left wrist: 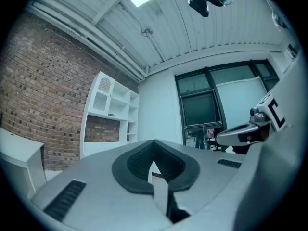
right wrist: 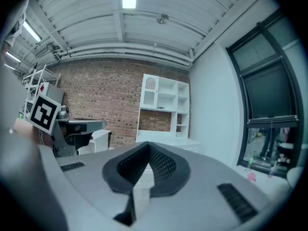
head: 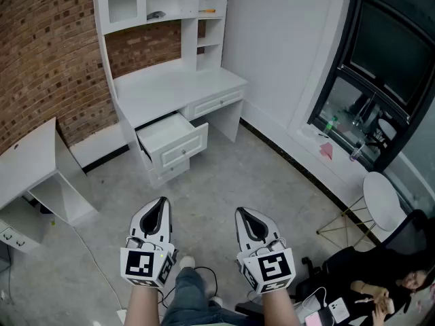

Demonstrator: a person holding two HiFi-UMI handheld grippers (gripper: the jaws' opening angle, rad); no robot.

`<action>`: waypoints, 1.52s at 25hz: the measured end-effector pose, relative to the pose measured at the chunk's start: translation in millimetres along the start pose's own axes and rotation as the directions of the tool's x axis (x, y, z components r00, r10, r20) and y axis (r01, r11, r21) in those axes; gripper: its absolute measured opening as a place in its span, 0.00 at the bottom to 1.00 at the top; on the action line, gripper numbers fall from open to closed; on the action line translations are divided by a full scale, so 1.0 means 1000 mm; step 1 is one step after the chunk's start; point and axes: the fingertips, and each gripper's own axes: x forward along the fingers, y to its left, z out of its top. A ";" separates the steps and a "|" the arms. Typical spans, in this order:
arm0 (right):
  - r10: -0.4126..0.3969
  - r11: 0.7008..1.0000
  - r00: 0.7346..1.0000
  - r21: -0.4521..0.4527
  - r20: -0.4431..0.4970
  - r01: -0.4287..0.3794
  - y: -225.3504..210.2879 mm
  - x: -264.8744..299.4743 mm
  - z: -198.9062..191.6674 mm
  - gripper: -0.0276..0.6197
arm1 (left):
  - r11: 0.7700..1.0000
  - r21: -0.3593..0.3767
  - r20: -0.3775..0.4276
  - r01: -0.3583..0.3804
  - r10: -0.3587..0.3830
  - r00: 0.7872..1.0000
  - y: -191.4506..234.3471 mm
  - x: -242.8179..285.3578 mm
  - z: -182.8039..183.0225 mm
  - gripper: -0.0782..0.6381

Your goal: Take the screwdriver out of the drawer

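Note:
A white desk (head: 178, 87) with a shelf unit stands against the brick wall across the room. Its upper drawer (head: 171, 138) is pulled open; from here the inside looks white and I make out no screwdriver in it. A small orange-handled tool (head: 207, 10) lies on an upper shelf. My left gripper (head: 162, 202) and right gripper (head: 242, 213) are held side by side low in the head view, far from the desk, both shut with nothing between the pads. In the left gripper view the left gripper (left wrist: 153, 143) points at the room, as does the right gripper (right wrist: 147, 146) in its own view.
A low white side table (head: 34, 163) stands at the left. A dark window (head: 380, 73) fills the right wall, with a round white stool (head: 380, 201) below it. A person (head: 380, 280) sits at the bottom right. A thin cable (head: 95, 260) runs over the grey floor.

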 end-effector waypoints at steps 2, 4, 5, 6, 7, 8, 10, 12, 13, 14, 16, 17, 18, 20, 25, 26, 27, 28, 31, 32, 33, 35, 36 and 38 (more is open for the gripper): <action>-0.007 1.000 1.000 0.004 0.004 0.007 -0.001 0.001 0.002 0.06 | 1.000 0.021 -0.003 0.006 -0.006 1.000 0.000 0.001 0.001 0.13; -0.009 1.000 1.000 0.004 0.003 0.009 -0.002 0.006 0.002 0.06 | 0.999 0.040 0.001 0.006 -0.006 1.000 0.003 0.003 -0.002 0.13; -0.005 1.000 1.000 0.003 0.001 0.005 -0.002 0.010 0.002 0.06 | 0.999 0.044 0.002 0.001 -0.001 1.000 0.006 0.005 -0.004 0.13; 0.001 1.000 1.000 0.002 0.001 -0.001 -0.002 0.015 0.002 0.06 | 0.999 0.045 0.001 -0.007 0.006 1.000 0.011 0.007 -0.006 0.13; 0.007 1.000 1.000 0.002 0.002 -0.007 -0.003 0.022 0.002 0.06 | 0.999 0.045 -0.001 -0.013 0.013 1.000 0.017 0.011 -0.008 0.13; 0.011 1.000 1.000 0.001 0.002 -0.011 -0.004 0.030 0.003 0.06 | 0.999 0.048 -0.001 -0.018 0.018 1.000 0.023 0.017 -0.009 0.13; 0.017 1.000 1.000 -0.004 -0.001 -0.017 -0.007 0.051 0.003 0.06 | 0.998 0.054 0.000 -0.022 0.022 1.000 0.035 0.031 -0.010 0.13; 0.021 1.000 1.000 -0.014 -0.007 -0.021 -0.008 0.075 0.004 0.06 | 0.999 0.049 0.005 -0.023 0.022 1.000 0.052 0.050 -0.012 0.13; 0.022 1.000 1.000 -0.018 -0.009 -0.022 -0.009 0.088 0.005 0.06 | 0.999 0.042 0.007 -0.022 0.022 1.000 0.062 0.061 -0.013 0.13; 0.019 1.000 1.000 -0.022 -0.010 -0.020 -0.011 0.102 0.007 0.06 | 0.999 0.036 0.008 -0.021 0.020 1.000 0.071 0.072 -0.014 0.13; 0.007 1.000 1.000 -0.026 -0.002 -0.007 -0.016 0.130 0.012 0.06 | 1.000 0.025 0.005 -0.018 0.018 1.000 0.091 0.098 -0.015 0.13; 0.000 1.000 1.000 -0.025 0.005 0.000 -0.020 0.145 0.016 0.06 | 1.000 0.021 0.004 -0.014 0.014 1.000 0.101 0.112 -0.016 0.13; -0.007 1.000 1.000 -0.023 0.010 0.007 -0.023 0.161 0.019 0.06 | 1.000 0.021 0.006 -0.003 0.003 1.000 0.111 0.126 -0.017 0.13; -0.024 1.000 1.000 -0.019 0.013 0.024 -0.031 0.193 0.023 0.06 | 0.999 0.022 0.011 0.026 -0.026 1.000 0.130 0.156 -0.020 0.13; -0.061 0.998 0.998 -0.030 -0.004 0.061 -0.040 0.260 0.026 0.06 | 0.997 0.008 -0.013 0.071 -0.071 0.997 0.175 0.212 -0.027 0.13; -0.060 0.998 0.998 -0.033 -0.012 0.060 -0.039 0.270 0.026 0.06 | 0.997 -0.005 -0.020 0.077 -0.077 0.997 0.185 0.219 -0.030 0.14; -0.058 0.998 0.998 -0.035 -0.022 0.057 -0.037 0.279 0.024 0.06 | 0.996 -0.017 -0.029 0.086 -0.086 0.996 0.193 0.226 -0.033 0.19; -0.056 0.998 0.998 -0.035 -0.034 0.055 -0.036 0.288 0.021 0.06 | 0.995 -0.027 -0.041 0.098 -0.099 0.994 0.200 0.232 -0.038 0.26; -0.053 0.998 0.996 -0.034 -0.075 0.051 -0.041 0.310 0.011 0.06 | 0.991 -0.029 -0.086 0.130 -0.132 0.987 0.214 0.251 -0.055 0.42; -0.051 0.998 0.995 -0.036 -0.087 0.048 -0.043 0.318 0.008 0.06 | 0.991 -0.030 -0.100 0.133 -0.136 0.986 0.218 0.257 -0.060 0.44; -0.048 0.998 0.994 -0.039 -0.097 0.044 -0.045 0.326 0.005 0.06 | 0.990 -0.035 -0.110 0.134 -0.137 0.985 0.223 0.264 -0.065 0.46; -0.042 0.999 0.993 -0.040 -0.113 0.038 -0.050 0.344 0.000 0.06 | 0.990 -0.050 -0.128 0.134 -0.139 0.982 0.233 0.277 -0.075 0.48; -0.040 0.999 0.992 -0.038 -0.120 0.036 -0.053 0.352 -0.003 0.06 | 0.989 -0.057 -0.139 0.137 -0.144 0.980 0.238 0.284 -0.080 0.49; -0.038 0.999 0.991 -0.031 -0.130 0.035 -0.060 0.372 -0.010 0.06 | 0.987 -0.063 -0.164 0.148 -0.157 0.974 0.244 0.300 -0.092 0.52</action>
